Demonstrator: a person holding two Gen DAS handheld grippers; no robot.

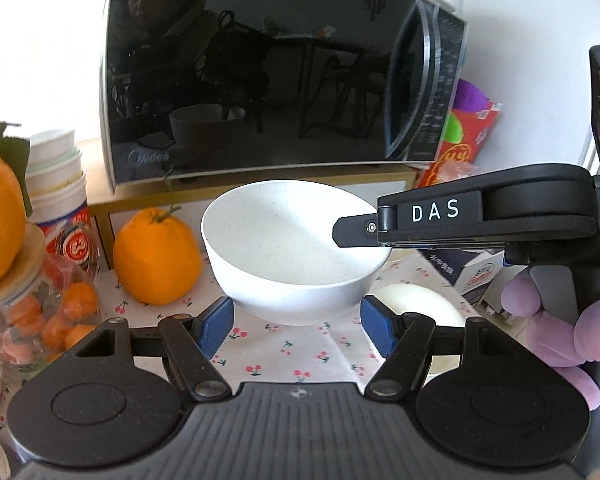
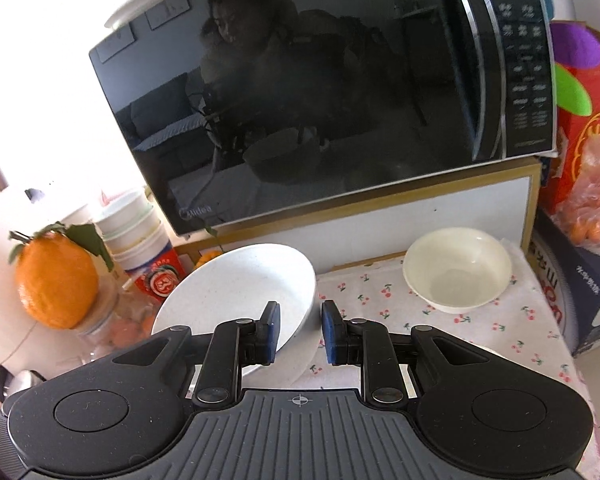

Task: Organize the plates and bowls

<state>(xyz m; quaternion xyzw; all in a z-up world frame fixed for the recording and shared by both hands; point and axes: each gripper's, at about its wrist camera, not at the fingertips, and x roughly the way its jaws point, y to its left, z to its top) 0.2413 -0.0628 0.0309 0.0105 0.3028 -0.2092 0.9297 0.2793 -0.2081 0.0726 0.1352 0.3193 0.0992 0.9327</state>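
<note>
Two bowls were in front of the microwave (image 2: 300,92). My right gripper (image 2: 300,330) was clenched on the rim of the speckled white bowl (image 2: 240,284), one pad inside and one outside, and the bowl hung tilted above the cherry cloth (image 2: 480,332). My left gripper (image 1: 296,326) had its blue pads spread wide on both sides of that bowl, holding nothing. I saw the cream bowl (image 2: 458,270) sitting on the cloth, below the microwave's button side, well apart from the speckled one.
</note>
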